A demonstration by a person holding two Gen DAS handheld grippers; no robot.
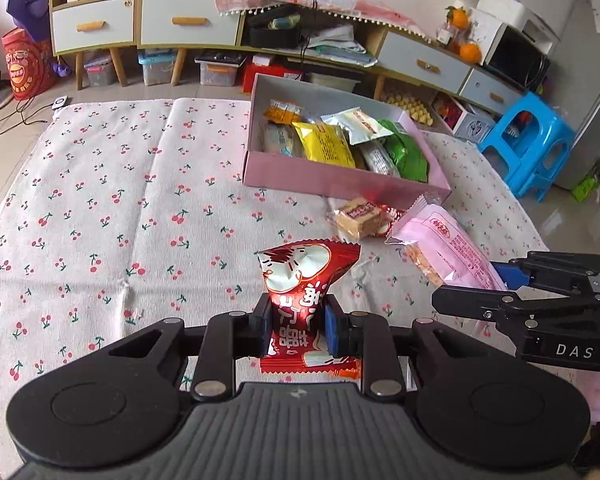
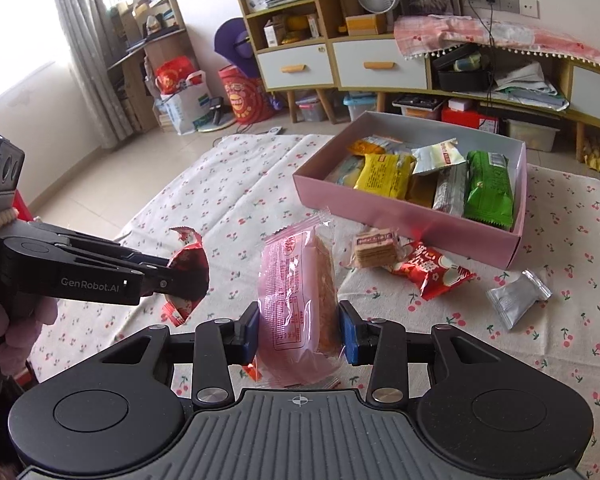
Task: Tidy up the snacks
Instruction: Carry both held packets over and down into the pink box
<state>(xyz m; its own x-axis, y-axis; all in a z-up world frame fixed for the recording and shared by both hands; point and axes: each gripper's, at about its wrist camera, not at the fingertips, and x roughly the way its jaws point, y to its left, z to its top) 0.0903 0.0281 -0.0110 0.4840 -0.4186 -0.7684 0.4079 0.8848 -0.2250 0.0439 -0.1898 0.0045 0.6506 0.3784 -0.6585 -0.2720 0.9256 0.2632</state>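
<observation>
While both tongs are busy, a fair bit gets blocked. Left tongs (image 1: 298, 330) are clamped on a crinkly red foil snack packet (image 1: 306, 280) with white Chinese print I can't read; its bottom end is tucked behind the fingers. Right tongs (image 2: 298, 332) are pinched onto a long pink see-through packet (image 2: 296, 300) with an orange cake bar inside, red small print too tiny to make out. From the right wrist view, "GenRobot.AI" is readable on the left tool's side; the left wrist view shows "DAS" on the other one.

Further out at about 1 o'clock on the cherry-print cloth (image 2: 228, 184) covering the tabletop: a clear-wrapped wafer stack (image 2: 374, 248), partly over another red packet (image 2: 432, 272), and a crumpled silver pouch (image 2: 516, 300) at 2 o'clock.

Beyond that, a pink cardboard box (image 2: 404, 216) holding glossy yellow, green and white packs, overlapping so the lower ones are mostly hidden.
</observation>
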